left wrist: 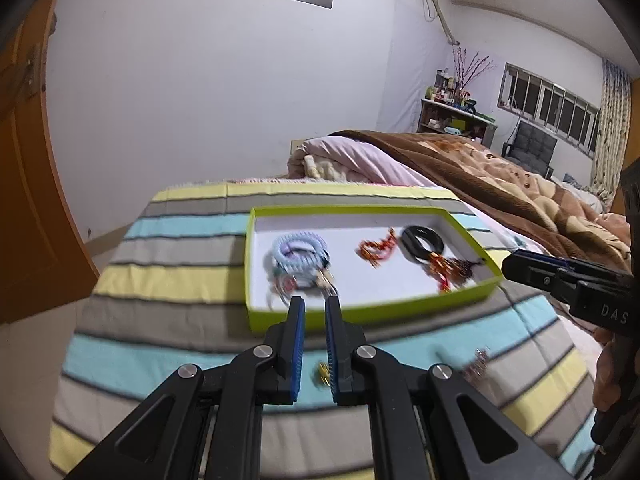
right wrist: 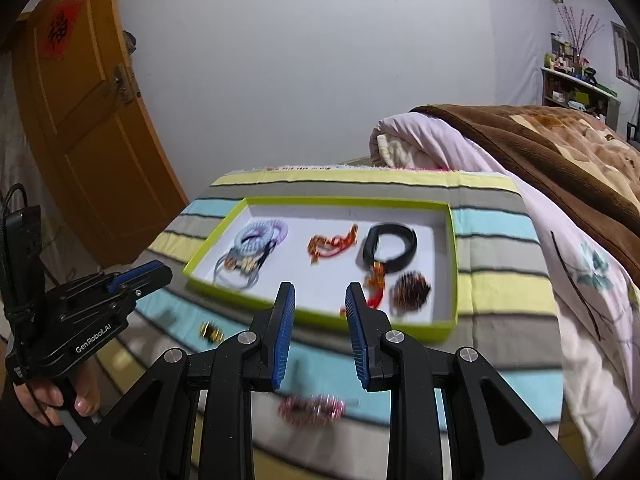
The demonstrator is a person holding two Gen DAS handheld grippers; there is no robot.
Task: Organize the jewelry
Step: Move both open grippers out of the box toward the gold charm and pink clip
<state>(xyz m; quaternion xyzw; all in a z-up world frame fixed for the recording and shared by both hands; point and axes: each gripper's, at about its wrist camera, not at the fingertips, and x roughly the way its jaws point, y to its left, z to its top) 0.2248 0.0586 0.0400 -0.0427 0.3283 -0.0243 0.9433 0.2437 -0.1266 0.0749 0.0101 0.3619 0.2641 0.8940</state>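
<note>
1. Left wrist view sits low, close before the green tray's (left wrist: 256, 264) near-left rim, facing the far wall.
2. Right wrist view sits before its near-right rim (right wrist: 454, 264).
3. Both share the tray.

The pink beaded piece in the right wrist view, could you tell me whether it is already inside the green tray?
No, the pink beaded piece lies on the striped cloth, outside the green tray.

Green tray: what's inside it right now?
The green tray holds coiled hair ties, an orange cord, a black bangle and a brown beaded piece. The right gripper's fingers cover part of its near edge.
</note>
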